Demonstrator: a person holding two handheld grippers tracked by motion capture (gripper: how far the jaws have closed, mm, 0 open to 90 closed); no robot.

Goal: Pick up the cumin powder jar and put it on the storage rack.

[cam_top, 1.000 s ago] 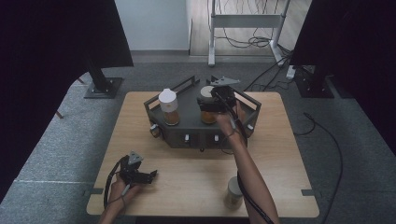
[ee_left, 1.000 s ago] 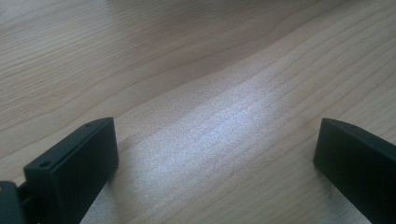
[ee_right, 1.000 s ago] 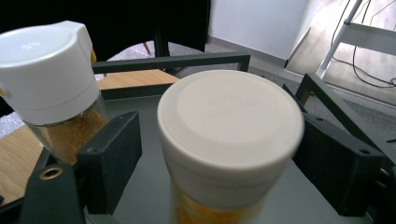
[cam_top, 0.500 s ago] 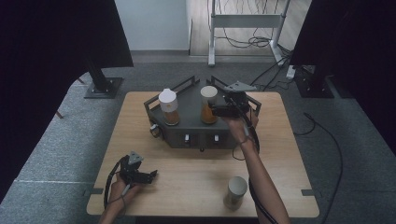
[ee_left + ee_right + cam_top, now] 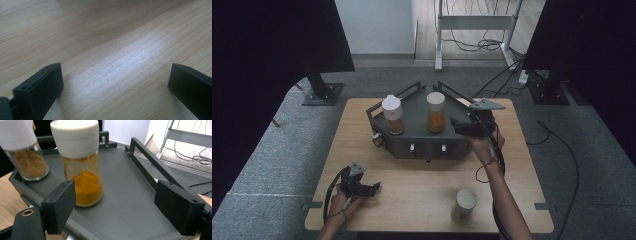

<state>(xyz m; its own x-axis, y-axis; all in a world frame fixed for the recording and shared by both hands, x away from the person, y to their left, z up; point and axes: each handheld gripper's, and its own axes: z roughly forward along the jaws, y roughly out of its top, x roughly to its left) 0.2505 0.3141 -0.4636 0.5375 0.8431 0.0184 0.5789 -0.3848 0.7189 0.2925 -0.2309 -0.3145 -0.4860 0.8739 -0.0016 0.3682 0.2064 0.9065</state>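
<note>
On the dark grey metal tray (image 5: 412, 131), in the high view, the glass jar of orange powder (image 5: 435, 112) stands upright just left of the right claw (image 5: 458, 126); the brown spice jar (image 5: 392, 115) stands farther left. A third white-lidded jar (image 5: 463, 205) waits near the desk (image 5: 422, 180) edge, so I judge one placement remains. The left claw (image 5: 371, 187) rests spread on the desk. In the left gripper view, spread jaws frame bare wood. In the right gripper view, the right claw (image 5: 120, 205) is spread wide and empty, the orange jar (image 5: 80, 165) ahead, apart from both jaws.
</note>
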